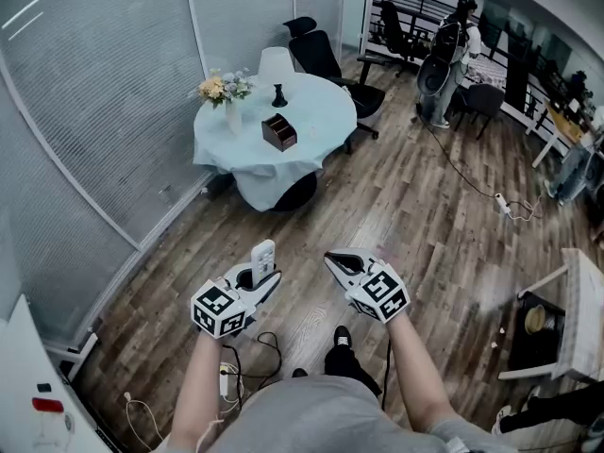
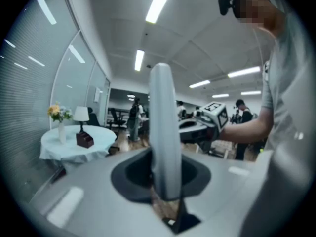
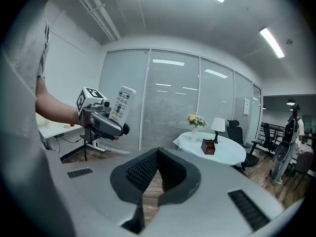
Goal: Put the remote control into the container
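My left gripper (image 1: 260, 279) is shut on a white remote control (image 1: 263, 259), which stands upright between its jaws. In the left gripper view the remote control (image 2: 164, 137) fills the middle as a pale bar. The right gripper view shows that remote control (image 3: 121, 105) with its buttons, held in the left gripper (image 3: 101, 122). My right gripper (image 1: 338, 262) is shut with nothing in it; its jaws (image 3: 157, 174) meet at the tips. The container, a small dark brown box (image 1: 279, 131), sits on the round table (image 1: 321, 102) far ahead. Box again: (image 2: 84, 139), (image 3: 208, 146).
The table (image 3: 224, 149) carries a flower vase (image 1: 230, 97), a white lamp (image 1: 276, 65) and a pale cloth. Black office chairs (image 1: 326, 59) stand behind it. A person (image 1: 455, 41) stands far right. Glass walls with blinds run along the left. Cables (image 1: 241, 357) lie on the wood floor.
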